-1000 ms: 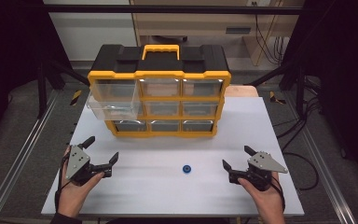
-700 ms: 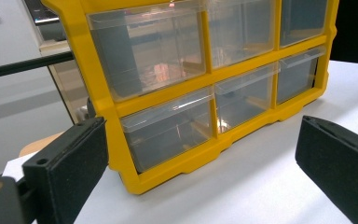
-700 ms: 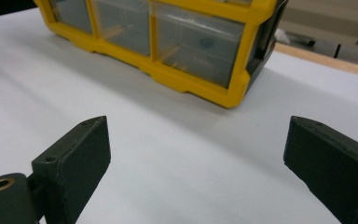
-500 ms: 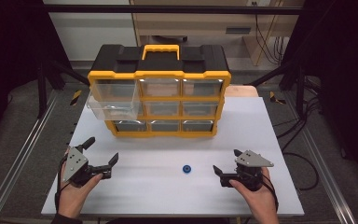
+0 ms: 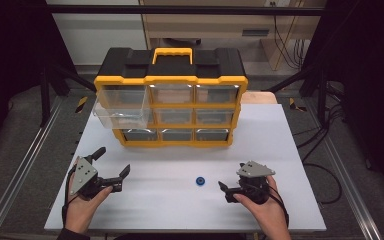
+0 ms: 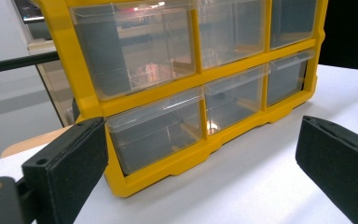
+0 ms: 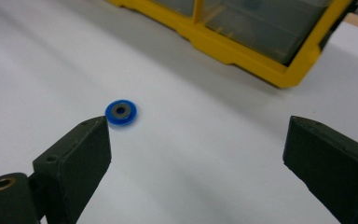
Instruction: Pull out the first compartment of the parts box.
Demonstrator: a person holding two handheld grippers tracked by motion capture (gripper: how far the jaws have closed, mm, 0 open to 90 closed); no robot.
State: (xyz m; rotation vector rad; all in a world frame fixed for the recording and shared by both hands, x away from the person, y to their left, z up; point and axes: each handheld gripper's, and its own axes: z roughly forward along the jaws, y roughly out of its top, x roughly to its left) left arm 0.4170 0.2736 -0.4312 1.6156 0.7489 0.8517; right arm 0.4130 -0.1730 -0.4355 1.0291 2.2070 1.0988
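Observation:
A small blue washer (image 5: 199,180) lies flat on the white table (image 5: 180,160), in front of a yellow and black drawer organizer (image 5: 170,100). My right gripper (image 5: 225,192) stands open just right of the washer, pointing left at it. In the right gripper view the washer (image 7: 121,112) lies just beyond the left jaw, outside the gap of the gripper (image 7: 198,149). My left gripper (image 5: 113,160) is open at the front left, holding nothing. In the left gripper view this gripper (image 6: 200,154) faces the organizer's clear drawers (image 6: 158,126).
One clear drawer (image 5: 120,114) at the organizer's left, in the middle row, is pulled out. A wooden surface (image 5: 260,97) shows behind the organizer's right side. Metal rails (image 5: 20,165) run along both sides of the table.
My right gripper has moved left and closer to the blue washer. The left gripper has stayed in place.

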